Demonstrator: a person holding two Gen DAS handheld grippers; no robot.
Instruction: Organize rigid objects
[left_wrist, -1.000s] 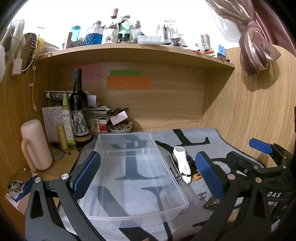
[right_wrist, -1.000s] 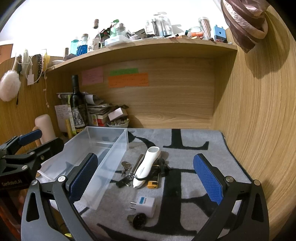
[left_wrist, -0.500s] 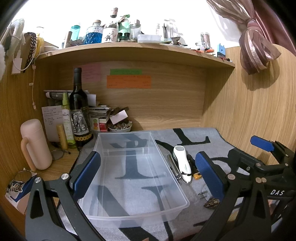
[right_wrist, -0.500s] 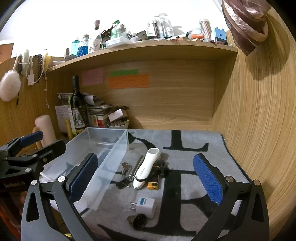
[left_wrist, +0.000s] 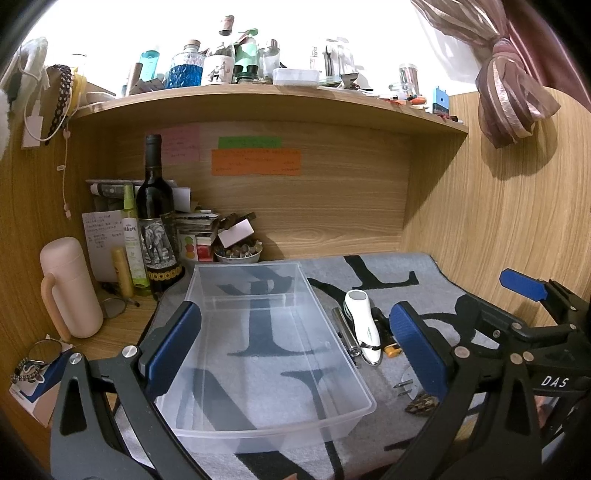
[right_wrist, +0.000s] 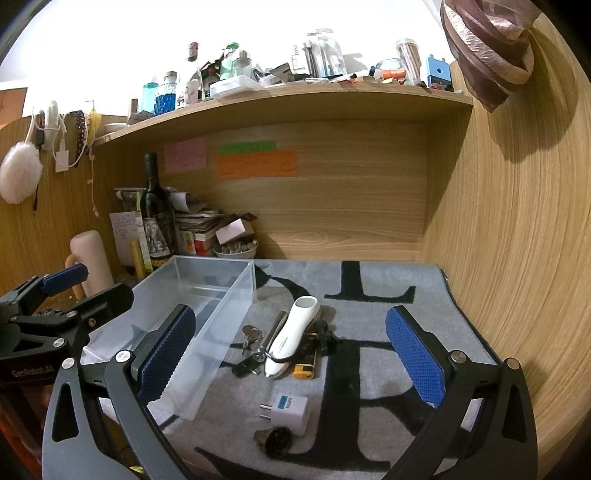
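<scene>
Clear plastic bin: on the grey lettered mat, left half, nothing inside; left gripper held over its near end, blue pads wide apart, clamping nothing. Right gripper: pads likewise spread, empty, above the loose items just right of the bin. White handheld device: lying lengthwise, centred between the right gripper's pads and beyond them. Silver metal cylinder: touching its left side. Keys: left again, near the bin wall. Yellow lighter: right of the device's near tip. White plug adapter: nearer, apart from the cluster. Dark round object: nearest, just beside the adapter.
</scene>
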